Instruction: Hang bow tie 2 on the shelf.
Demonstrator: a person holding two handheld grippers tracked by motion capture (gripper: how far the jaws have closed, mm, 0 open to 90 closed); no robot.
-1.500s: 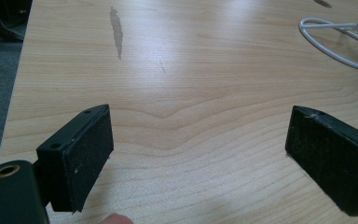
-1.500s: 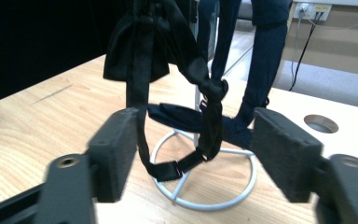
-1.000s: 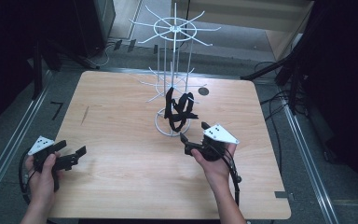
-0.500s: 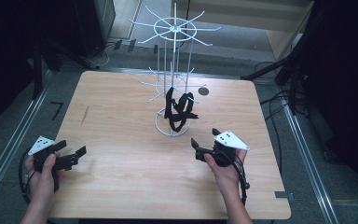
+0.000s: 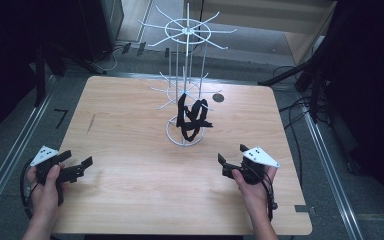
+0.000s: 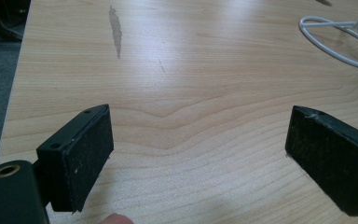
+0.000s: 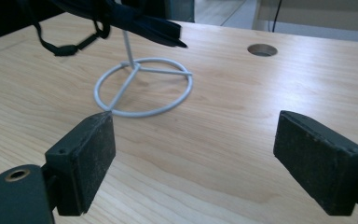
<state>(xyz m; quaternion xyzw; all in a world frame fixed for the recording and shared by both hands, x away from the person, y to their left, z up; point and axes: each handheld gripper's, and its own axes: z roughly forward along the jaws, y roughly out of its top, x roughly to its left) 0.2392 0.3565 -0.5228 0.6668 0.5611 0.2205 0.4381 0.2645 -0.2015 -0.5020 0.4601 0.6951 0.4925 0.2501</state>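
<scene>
The black cloth straps (image 5: 192, 118) already hang on the white wire rack (image 5: 186, 75) in the middle of the pale wooden counter (image 5: 130, 195), and the left tool (image 5: 82, 165) and right tool (image 5: 230, 161) rest wide open, holding nothing, so the job looks done.

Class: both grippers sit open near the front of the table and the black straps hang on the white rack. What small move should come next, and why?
Probably ease the right gripper forward toward the straps. Its jaws stand wide apart and hold nothing, it faces the rack, and it lies nearer the straps than the left gripper, which is open at the table's far left edge.
</scene>
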